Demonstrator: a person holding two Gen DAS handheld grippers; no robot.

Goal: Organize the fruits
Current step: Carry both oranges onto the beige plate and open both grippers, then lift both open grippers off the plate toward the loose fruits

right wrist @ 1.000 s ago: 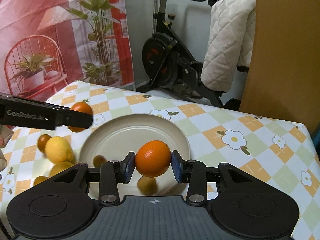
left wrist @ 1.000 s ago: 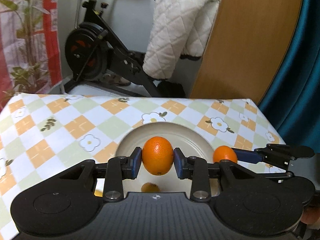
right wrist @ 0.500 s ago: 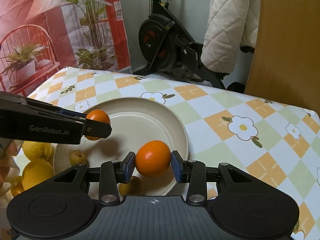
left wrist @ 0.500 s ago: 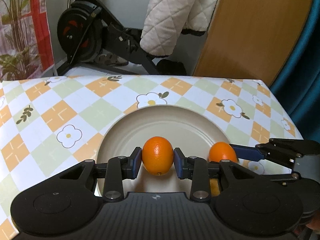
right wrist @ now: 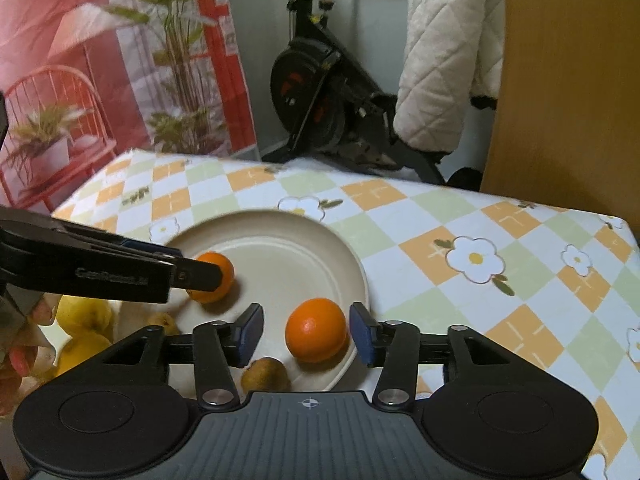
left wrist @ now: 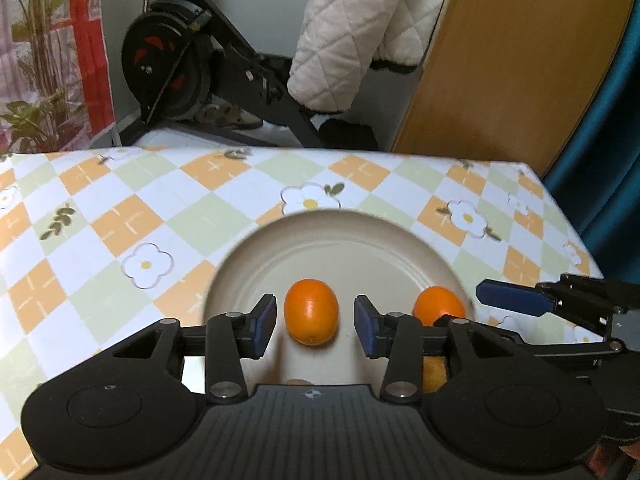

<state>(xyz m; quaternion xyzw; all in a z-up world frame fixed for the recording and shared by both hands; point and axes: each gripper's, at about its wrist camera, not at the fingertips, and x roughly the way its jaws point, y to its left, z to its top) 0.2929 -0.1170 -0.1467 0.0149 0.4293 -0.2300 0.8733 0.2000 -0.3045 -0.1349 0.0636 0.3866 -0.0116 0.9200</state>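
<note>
A cream plate (left wrist: 360, 240) lies on the checkered tablecloth; it also shows in the right wrist view (right wrist: 304, 240). My left gripper (left wrist: 315, 323) is open, its pads apart on either side of an orange (left wrist: 311, 312) that rests on the plate. My right gripper (right wrist: 306, 334) is open around a second orange (right wrist: 316, 330) that rests at the plate's near right edge. That orange (left wrist: 438, 309) and one right finger (left wrist: 516, 298) show in the left wrist view. The left gripper's arm partly hides the first orange (right wrist: 214, 272) in the right wrist view.
Yellow lemons (right wrist: 84, 316) and a small brownish fruit (right wrist: 266, 374) lie on the cloth left of and below the plate. A hand (right wrist: 20, 344) is at the left edge. An exercise bike (right wrist: 328, 96), a wooden board (right wrist: 568, 80) and the table's far edge lie behind.
Both grippers lowered their oranges onto the plate and opened. The oranges now rest on the plate, free of the pads.
</note>
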